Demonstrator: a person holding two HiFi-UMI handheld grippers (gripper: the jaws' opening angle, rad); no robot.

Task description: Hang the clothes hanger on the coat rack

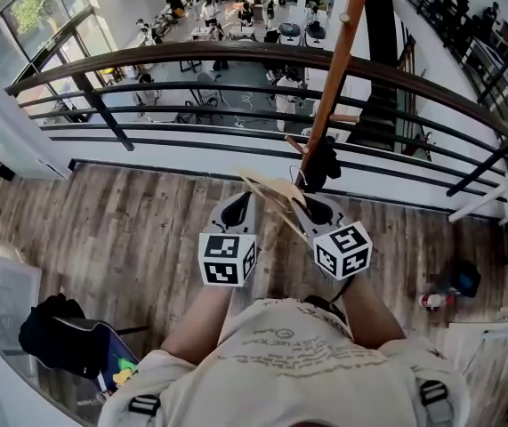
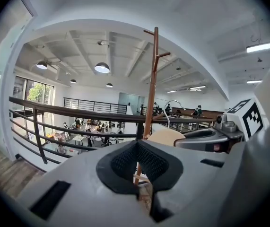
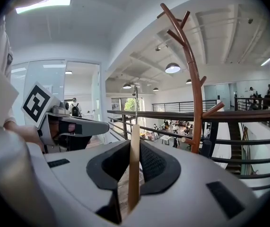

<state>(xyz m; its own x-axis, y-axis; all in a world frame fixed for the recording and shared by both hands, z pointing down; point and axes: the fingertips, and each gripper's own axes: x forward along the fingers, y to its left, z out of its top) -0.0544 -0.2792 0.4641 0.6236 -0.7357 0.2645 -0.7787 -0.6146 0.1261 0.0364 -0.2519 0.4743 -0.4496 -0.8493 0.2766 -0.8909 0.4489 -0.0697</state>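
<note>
Far off to the left of the left claw [image 1: 238, 205] there's a black bag [image 1: 53, 332] sitting on the floor [image 1: 120, 229], which is grey-brown wood planks running all the way under both claws. This is a mezzanine. A dark curved railing [image 1: 191, 56] crosses ahead of both claws, and past it you look down into an open hall with desks and people, big windows off to the left.

The left claw is pinched down to a sliver of a gap and has nothing in it; through the slit you only see pole and floor.

Just right of it is the clothes hanger [image 3: 134, 169], pale wood. The right claw [image 1: 318, 207] is clamped on it edge-on, so its thin slat stands up between the pads, and its rounded end and metal hook reach over toward the left claw.

The coat rack [image 1: 338, 60], a brown pole with short angled pegs, stands just ahead of the right claw by the railing, with something dark hanging low on it. The hanger isn't on it yet.
</note>
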